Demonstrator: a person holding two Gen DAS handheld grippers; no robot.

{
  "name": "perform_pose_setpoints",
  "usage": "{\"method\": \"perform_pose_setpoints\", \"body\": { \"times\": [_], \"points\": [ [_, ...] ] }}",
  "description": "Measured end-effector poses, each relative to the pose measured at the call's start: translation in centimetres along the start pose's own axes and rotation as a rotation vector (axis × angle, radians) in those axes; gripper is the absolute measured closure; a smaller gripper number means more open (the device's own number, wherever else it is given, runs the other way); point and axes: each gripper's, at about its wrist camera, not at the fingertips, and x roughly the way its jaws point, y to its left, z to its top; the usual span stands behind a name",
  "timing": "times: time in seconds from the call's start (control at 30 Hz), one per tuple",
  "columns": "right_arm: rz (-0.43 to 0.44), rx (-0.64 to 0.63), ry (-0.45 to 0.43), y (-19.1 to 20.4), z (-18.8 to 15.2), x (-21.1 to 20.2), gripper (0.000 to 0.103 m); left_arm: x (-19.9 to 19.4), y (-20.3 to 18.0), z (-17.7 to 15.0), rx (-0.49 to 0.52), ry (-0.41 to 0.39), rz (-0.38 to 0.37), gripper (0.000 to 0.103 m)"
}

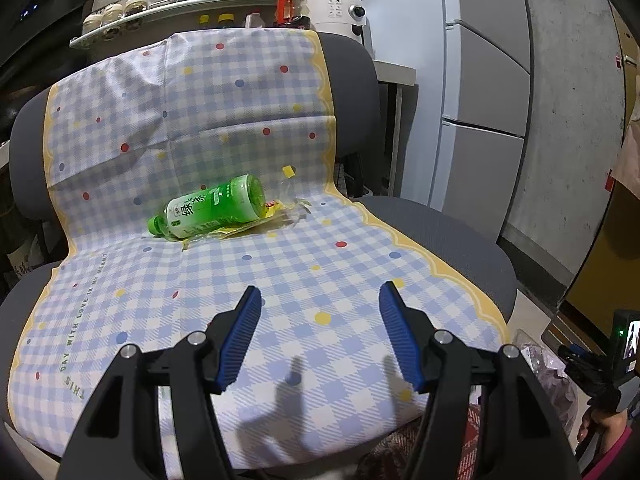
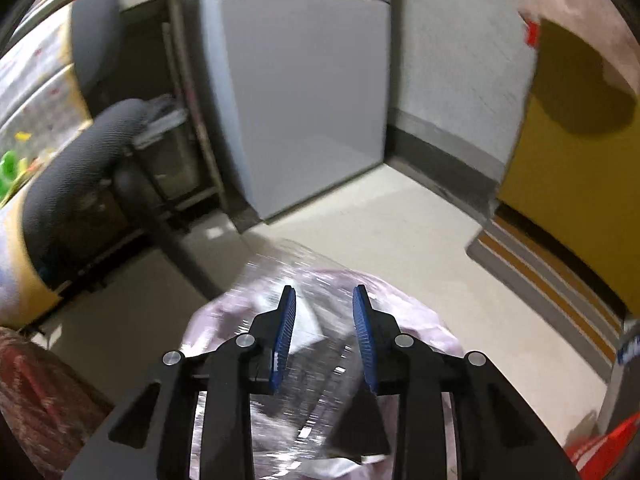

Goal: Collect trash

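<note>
A green tea bottle [image 1: 216, 208] lies on its side at the back of the chair seat, resting on a crumpled yellow and clear wrapper [image 1: 282, 212]. My left gripper [image 1: 320, 292] hovers open over the front of the seat, well short of the bottle, with nothing between its fingers. My right gripper [image 2: 324, 290] points down over a pale pink trash bag [image 2: 412, 320] on the floor. A blurred clear plastic item [image 2: 312, 380] lies between and below its fingers, and the pads stand apart from it. The bag [image 1: 552, 376] also shows at the chair's right.
The chair [image 1: 440, 224] wears a blue checked cloth [image 1: 240, 120]. Behind it a shelf [image 1: 180, 4] holds jars and bottles, beside a white appliance [image 1: 340, 12]. A grey fridge [image 2: 304, 100] and a yellow door [image 2: 572, 180] border the pale floor [image 2: 400, 232]. A hand [image 1: 600, 432] holds the right tool.
</note>
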Motion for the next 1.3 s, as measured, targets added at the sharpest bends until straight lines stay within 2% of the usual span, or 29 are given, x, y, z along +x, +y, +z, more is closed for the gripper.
{"method": "perform_pose_setpoints", "body": {
  "times": [0.13, 0.33, 0.63, 0.7, 0.77, 0.9, 0.97, 1.03, 1.17, 1.3],
  "points": [
    [0.005, 0.067, 0.051, -2.2, -1.4, 1.6, 0.071, 0.4, -0.3, 0.0, 0.004, 0.009, 0.003, 0.043],
    [0.039, 0.116, 0.11, -3.5, -4.1, 3.5, 0.071, 1.1, -1.5, 0.0, 0.032, 0.021, -0.003, 0.043],
    [0.107, 0.249, 0.189, -4.8, -5.3, 7.4, 0.073, 1.5, -2.2, -0.5, 0.058, 0.034, 0.014, 0.043],
    [0.132, 0.271, 0.201, -5.0, -5.4, 8.0, 0.08, 1.5, -2.2, -0.4, 0.058, 0.034, 0.017, 0.043],
    [0.141, 0.297, 0.21, -5.4, -5.3, 8.4, 0.093, 1.5, -2.3, -0.4, 0.061, 0.032, 0.018, 0.043],
    [0.144, 0.248, 0.138, -5.3, -4.1, 6.5, 0.096, 1.3, -2.3, -0.3, 0.063, 0.027, 0.017, 0.043],
    [0.127, 0.201, 0.072, -4.9, -3.1, 4.7, 0.097, 1.3, -2.3, -0.3, 0.059, 0.025, 0.013, 0.043],
    [0.11, 0.146, -0.037, -4.5, -2.0, 2.7, 0.097, 1.2, -2.2, -0.3, 0.057, 0.023, 0.01, 0.043],
    [0.047, 0.051, -0.158, -3.2, -1.1, -0.1, 0.098, 0.9, -2.1, -0.3, 0.05, 0.016, 0.008, 0.043],
    [0.094, 0.017, -0.143, -2.2, -0.7, -1.1, 0.093, 0.4, -1.5, -0.1, 0.032, 0.002, 0.012, 0.043]
  ]
}}
